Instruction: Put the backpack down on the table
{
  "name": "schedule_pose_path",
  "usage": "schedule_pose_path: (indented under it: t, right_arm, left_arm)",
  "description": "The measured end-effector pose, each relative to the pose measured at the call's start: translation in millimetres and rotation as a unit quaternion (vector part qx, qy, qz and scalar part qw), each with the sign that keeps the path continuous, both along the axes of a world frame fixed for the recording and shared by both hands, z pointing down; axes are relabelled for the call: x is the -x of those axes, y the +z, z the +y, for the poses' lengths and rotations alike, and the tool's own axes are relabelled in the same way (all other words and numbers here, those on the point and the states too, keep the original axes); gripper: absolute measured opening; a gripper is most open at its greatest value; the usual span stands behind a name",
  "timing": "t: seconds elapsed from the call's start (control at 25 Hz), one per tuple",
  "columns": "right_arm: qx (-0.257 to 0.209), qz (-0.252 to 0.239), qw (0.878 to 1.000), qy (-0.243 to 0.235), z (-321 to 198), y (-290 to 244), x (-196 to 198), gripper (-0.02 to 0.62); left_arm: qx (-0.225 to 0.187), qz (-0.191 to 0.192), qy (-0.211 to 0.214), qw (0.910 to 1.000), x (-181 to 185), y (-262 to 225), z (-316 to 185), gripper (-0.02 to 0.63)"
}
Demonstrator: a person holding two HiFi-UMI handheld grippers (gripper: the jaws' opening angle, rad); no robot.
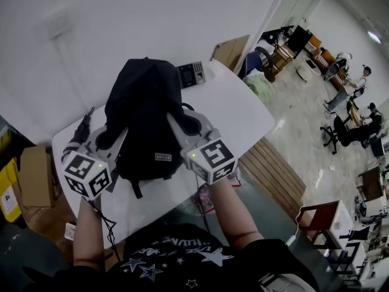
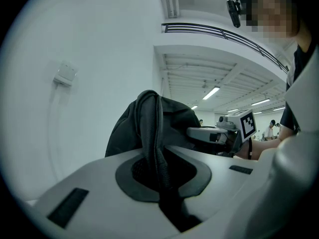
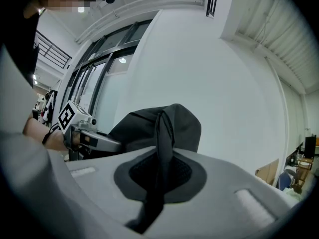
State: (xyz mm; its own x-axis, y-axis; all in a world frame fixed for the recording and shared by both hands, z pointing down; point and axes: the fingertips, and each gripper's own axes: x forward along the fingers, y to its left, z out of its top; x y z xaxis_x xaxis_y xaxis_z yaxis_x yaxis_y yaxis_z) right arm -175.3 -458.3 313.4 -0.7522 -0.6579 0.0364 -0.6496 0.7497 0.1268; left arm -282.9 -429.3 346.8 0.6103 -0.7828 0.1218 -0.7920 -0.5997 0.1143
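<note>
A black backpack (image 1: 146, 120) stands upright over the white table (image 1: 243, 108), top towards the wall. I cannot tell whether its base touches the tabletop. My left gripper (image 1: 104, 140) is shut on the left shoulder strap (image 2: 152, 148), which runs down between its jaws, with the bag (image 2: 174, 118) just beyond. My right gripper (image 1: 182, 125) is shut on the right strap (image 3: 163, 153), with the bag (image 3: 149, 128) behind it. Both grippers point roughly level at the bag's back.
A dark keypad device (image 1: 191, 73) sits at the table's far edge by the wall. A black cable (image 1: 79, 135) trails off the table's left corner. Cardboard boxes (image 1: 36, 175) and a yellow bin (image 1: 7, 187) stand left; a wooden pallet (image 1: 273, 169) lies right.
</note>
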Motion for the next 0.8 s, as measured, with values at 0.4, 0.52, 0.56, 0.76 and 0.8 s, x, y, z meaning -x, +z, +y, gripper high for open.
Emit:
schedule_pose_path:
  t: [0.4,0.52,0.56,0.76,0.8]
  right_arm:
    - [-0.006,0.008,1.0,0.002,-34,16,15,0.008]
    - [0.0,0.007,1.0,-0.002,-33,21,17,0.008]
    - [0.005,0.006,1.0,-0.003,-33,24,17,0.008]
    - [0.015,-0.001,1.0,-0.004,-31,38,10,0.009]
    - [0.016,0.0,1.0,-0.006,-29,38,9,0.009]
  left_arm:
    - [0.005,0.011,-0.003,0.9999,16,19,-35,0.037]
    - [0.002,0.011,0.004,0.9999,16,23,-35,0.037]
    - [0.0,0.01,0.007,0.9999,16,26,-35,0.037]
    - [0.0,0.007,0.006,1.0,12,37,-32,0.037]
    - [-0.001,0.005,0.001,1.0,10,38,-30,0.037]
